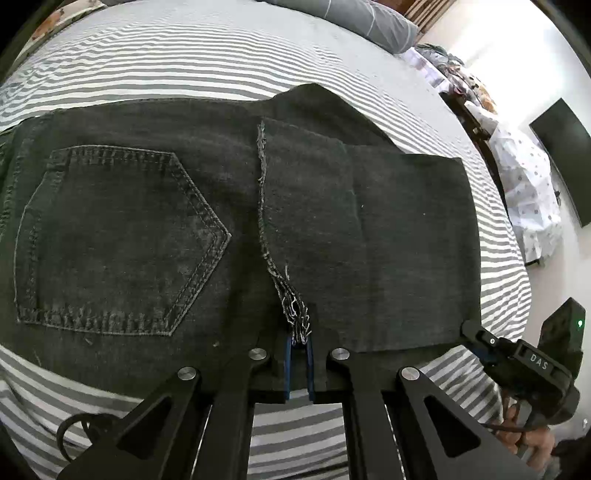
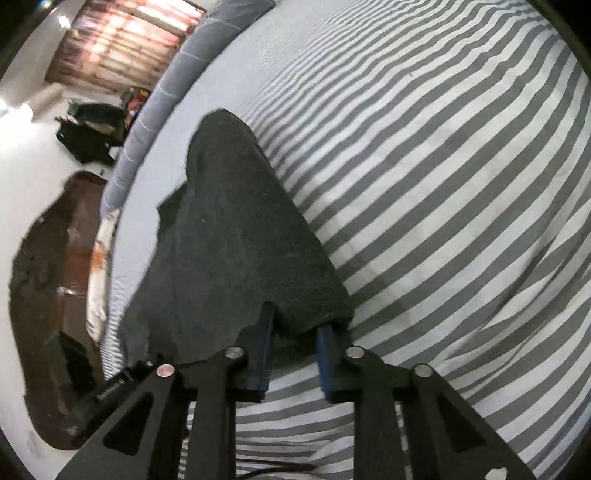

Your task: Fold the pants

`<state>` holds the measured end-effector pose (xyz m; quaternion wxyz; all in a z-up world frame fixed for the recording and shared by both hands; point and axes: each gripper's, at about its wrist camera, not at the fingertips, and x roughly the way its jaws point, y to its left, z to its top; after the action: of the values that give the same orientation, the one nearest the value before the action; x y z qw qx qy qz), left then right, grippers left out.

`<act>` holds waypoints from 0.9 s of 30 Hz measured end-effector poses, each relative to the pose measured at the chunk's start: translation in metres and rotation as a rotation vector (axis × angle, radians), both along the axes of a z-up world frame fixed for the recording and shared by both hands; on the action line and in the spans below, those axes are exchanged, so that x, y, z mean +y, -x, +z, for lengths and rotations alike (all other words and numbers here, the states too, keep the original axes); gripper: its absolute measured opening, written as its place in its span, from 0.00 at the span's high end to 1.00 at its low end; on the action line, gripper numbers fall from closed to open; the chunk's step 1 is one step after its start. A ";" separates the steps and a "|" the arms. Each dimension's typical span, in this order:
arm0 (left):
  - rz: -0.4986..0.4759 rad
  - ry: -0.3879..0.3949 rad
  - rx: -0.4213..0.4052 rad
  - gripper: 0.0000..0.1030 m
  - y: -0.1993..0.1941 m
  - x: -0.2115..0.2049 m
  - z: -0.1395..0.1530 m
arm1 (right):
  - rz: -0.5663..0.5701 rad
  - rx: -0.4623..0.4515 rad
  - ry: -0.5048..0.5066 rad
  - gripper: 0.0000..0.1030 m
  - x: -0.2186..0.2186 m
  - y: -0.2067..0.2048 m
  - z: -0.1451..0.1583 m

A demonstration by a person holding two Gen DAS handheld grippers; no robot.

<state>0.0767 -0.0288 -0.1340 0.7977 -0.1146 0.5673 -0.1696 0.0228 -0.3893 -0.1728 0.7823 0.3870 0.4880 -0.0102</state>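
Dark grey jeans (image 1: 147,229) lie folded flat on the striped bed (image 1: 184,55), back pocket (image 1: 118,240) up at the left, leg ends laid over the seat. My left gripper (image 1: 299,343) is shut on the frayed hem (image 1: 295,314) at the near edge. In the left wrist view my right gripper (image 1: 476,334) sits at the near right corner of the fold. The right wrist view shows that gripper (image 2: 295,332) with its blue pads (image 2: 266,332) closed on the thick folded edge of the jeans (image 2: 229,240), which bulges up between them.
Striped sheet (image 2: 443,184) spreads to the right of the jeans. A grey pillow (image 1: 369,18) lies at the bed's head. Beyond the bed are heaped clothes (image 1: 524,192), a black screen (image 1: 561,158) on the wall and a brown rug (image 2: 48,295). A hand (image 1: 532,439) holds the right gripper.
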 end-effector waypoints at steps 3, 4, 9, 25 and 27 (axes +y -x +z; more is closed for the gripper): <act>-0.009 -0.022 -0.002 0.93 -0.002 -0.003 -0.004 | 0.018 0.050 0.030 0.84 0.001 -0.007 -0.006; -0.015 -0.031 -0.006 0.92 -0.002 -0.004 -0.004 | 0.023 0.056 0.042 0.84 0.003 -0.009 -0.007; -0.037 -0.026 0.012 0.85 -0.002 -0.003 0.001 | 0.056 0.065 0.091 0.77 0.009 -0.010 -0.002; -0.138 -0.056 -0.258 0.75 0.008 -0.026 0.056 | 0.247 -0.149 0.323 0.68 0.032 -0.036 0.086; -0.140 -0.059 -0.228 0.75 0.003 -0.029 0.046 | 0.247 -0.167 0.354 0.68 0.030 -0.057 0.089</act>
<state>0.0737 -0.0577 -0.0883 0.8462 -0.0311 0.4844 -0.2199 0.0795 -0.3589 -0.0836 0.8710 0.1805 0.4559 0.0324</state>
